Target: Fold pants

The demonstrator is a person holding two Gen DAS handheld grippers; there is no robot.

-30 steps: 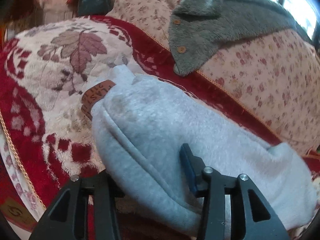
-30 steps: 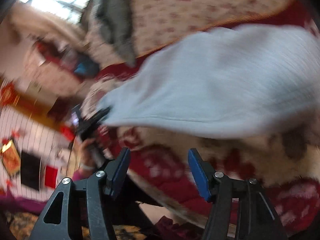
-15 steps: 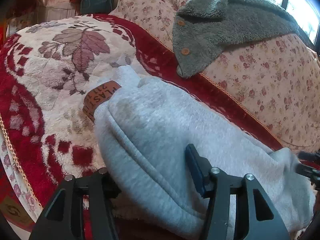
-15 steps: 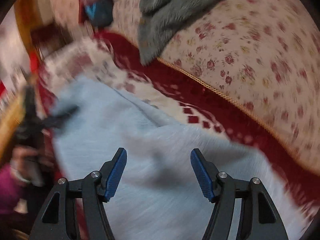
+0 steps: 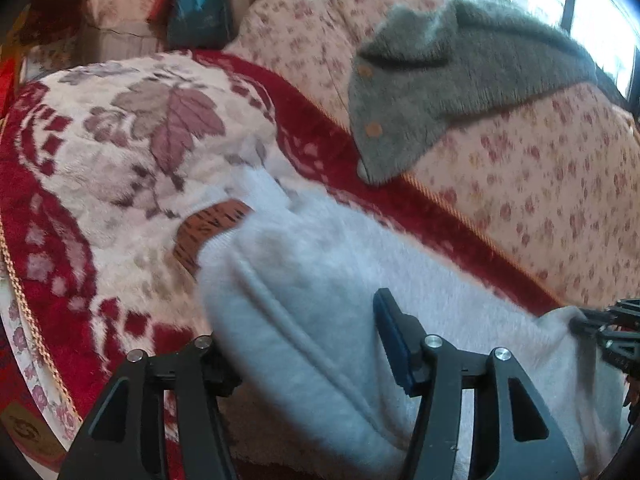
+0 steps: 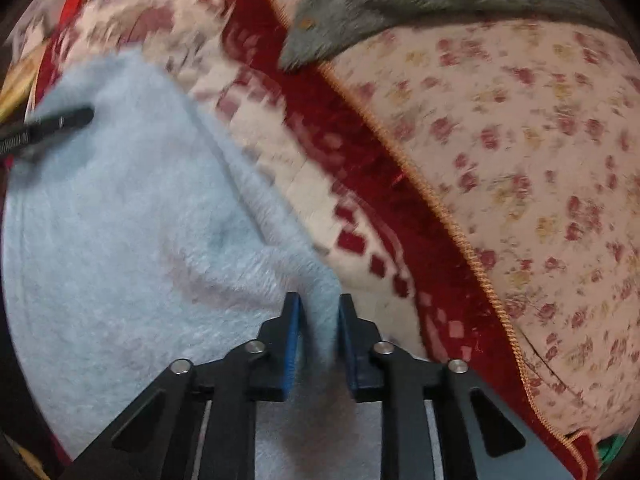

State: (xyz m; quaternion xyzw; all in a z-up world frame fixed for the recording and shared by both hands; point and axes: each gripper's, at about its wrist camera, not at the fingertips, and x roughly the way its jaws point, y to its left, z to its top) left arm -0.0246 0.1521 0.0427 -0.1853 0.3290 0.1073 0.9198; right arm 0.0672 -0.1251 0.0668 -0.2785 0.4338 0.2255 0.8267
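Lying across the centre and lower half of both frames: pale grey fleece pants (image 5: 320, 280), bundled on a red-and-cream leaf-patterned blanket (image 5: 132, 152), brown label patch (image 5: 208, 232) showing at their left edge. Right gripper (image 6: 318, 312), lower centre, has just been closing and now pinches a corner of the fabric between its blue pads; left gripper (image 5: 296, 332), lower centre, stands part-spread with the bundle between its fingers, left finger hidden beneath the cloth. Surrounding: floral sofa back (image 5: 540, 200) at right, grey buttoned fleece garment (image 5: 460, 80) draped over it upper right, teal bag (image 5: 198, 12) top left.
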